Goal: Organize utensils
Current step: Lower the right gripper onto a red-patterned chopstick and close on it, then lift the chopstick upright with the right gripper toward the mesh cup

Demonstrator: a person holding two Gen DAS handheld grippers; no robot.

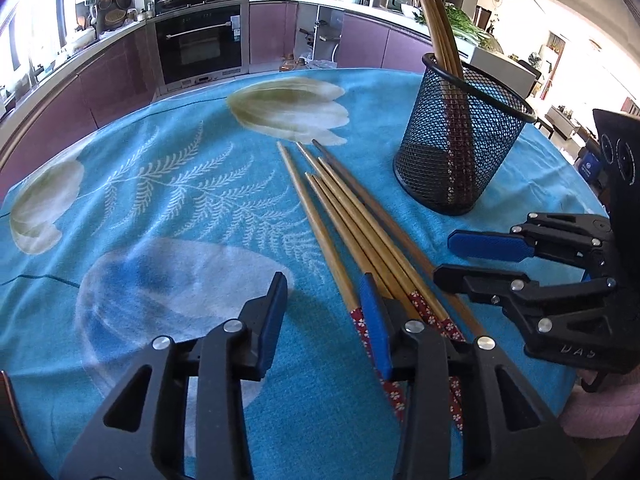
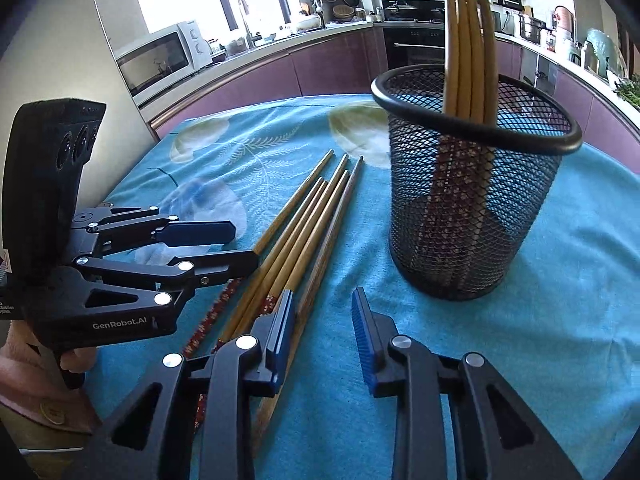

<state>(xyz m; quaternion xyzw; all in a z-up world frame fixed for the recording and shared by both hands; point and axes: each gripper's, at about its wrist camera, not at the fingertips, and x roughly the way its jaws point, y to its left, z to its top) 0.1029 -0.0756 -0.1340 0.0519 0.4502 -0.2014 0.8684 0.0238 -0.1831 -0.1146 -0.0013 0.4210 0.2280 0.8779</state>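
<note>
Both grippers, left gripper (image 1: 326,316) and right gripper (image 2: 322,326), hover with fingers spread, flanking loose chopsticks (image 1: 340,216) meant for the mesh cup (image 1: 460,140) ahead.

The left wrist view is taken from low and close over the tabletop (image 1: 168,184), looking forward between the jaws of the left gripper (image 1: 326,320) toward the oven wall of the kitchen. The right wrist view is taken from just as low, along the right gripper (image 2: 324,336), angled toward the window and counter corner. The loose chopsticks (image 1: 344,220) (image 2: 304,216) and the mesh cup (image 1: 460,140) (image 2: 472,200) are shared by both views, and each gripper is caught at the side of the other's picture.
</note>
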